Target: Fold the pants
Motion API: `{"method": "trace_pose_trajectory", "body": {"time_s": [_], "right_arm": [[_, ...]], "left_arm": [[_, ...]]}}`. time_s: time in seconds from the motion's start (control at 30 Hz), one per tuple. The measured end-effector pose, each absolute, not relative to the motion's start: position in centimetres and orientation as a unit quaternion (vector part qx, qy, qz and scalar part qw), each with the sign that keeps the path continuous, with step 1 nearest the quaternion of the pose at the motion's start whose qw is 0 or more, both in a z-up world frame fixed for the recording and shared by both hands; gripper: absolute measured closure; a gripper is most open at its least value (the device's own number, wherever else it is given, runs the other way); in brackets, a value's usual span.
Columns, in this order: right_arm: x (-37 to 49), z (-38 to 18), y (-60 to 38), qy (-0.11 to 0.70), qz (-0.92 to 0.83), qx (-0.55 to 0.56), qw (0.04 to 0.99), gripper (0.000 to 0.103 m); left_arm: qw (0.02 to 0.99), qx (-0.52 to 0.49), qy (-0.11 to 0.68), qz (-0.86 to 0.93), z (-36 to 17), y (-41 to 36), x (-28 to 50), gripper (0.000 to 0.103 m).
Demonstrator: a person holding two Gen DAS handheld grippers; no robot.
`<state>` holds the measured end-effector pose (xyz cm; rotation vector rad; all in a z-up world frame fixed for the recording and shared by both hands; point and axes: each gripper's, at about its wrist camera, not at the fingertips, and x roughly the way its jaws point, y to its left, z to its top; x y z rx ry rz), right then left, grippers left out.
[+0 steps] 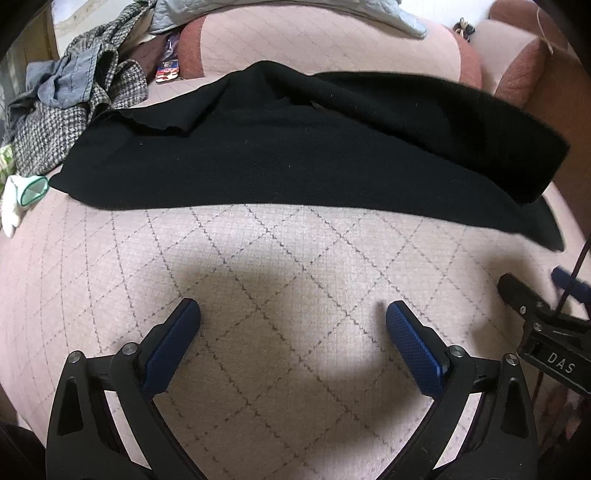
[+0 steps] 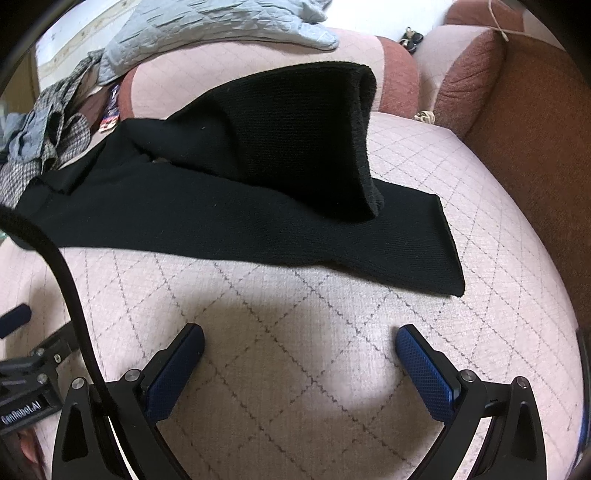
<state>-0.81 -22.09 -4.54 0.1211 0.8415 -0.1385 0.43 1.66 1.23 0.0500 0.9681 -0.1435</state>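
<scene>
Black knit pants [image 1: 295, 155] lie across the pink quilted sofa seat [image 1: 277, 280], stretched left to right. In the right wrist view the pants [image 2: 240, 206] show one leg end flat at the right, and a second layer [image 2: 314, 147] draped over it with a raised, rounded fold. My left gripper [image 1: 293, 314] hovers open over bare seat, short of the pants' near edge, holding nothing. My right gripper [image 2: 300, 338] is open too, also short of that edge, over the seat [image 2: 295, 369]. The right gripper's body shows at the right edge of the left wrist view [image 1: 546, 325].
A pile of checked and grey clothes [image 1: 74, 99] sits at the seat's left end, with a white sock [image 1: 18, 199] beside it. A light quilted blanket [image 2: 207, 29] lies over the back cushions [image 2: 221, 74]. A brown armrest [image 2: 535, 147] bounds the right side.
</scene>
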Motion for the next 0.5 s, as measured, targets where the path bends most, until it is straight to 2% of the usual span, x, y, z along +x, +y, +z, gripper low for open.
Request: {"method": "trace_pose_trajectory", "body": {"time_s": [0.1, 0.17, 0.33, 0.5], "right_arm": [[-2.3, -4.2, -22.8, 0.399, -0.065, 0.088, 0.91, 0.005], [-3.0, -3.8, -23.5, 0.394, -0.058, 0.115, 0.91, 0.013], [-3.4, -3.2, -24.4, 0.396, -0.021, 0.172, 0.902, 0.016], [-1.6, -1.1, -22.8, 0.384, 0.021, 0.156, 0.91, 0.017]], "left_arm": [[0.884, -0.012, 0.463, -0.063, 2.3, 3.5, 0.6, 0.005], [0.887, -0.031, 0.457, -0.054, 3.2, 5.0, 0.8, 0.005], [0.888, -0.079, 0.453, -0.022, 4.5, 9.5, 1.5, 0.005], [0.886, -0.099, 0.453, 0.01, 4.9, 11.9, 2.2, 0.005]]}}
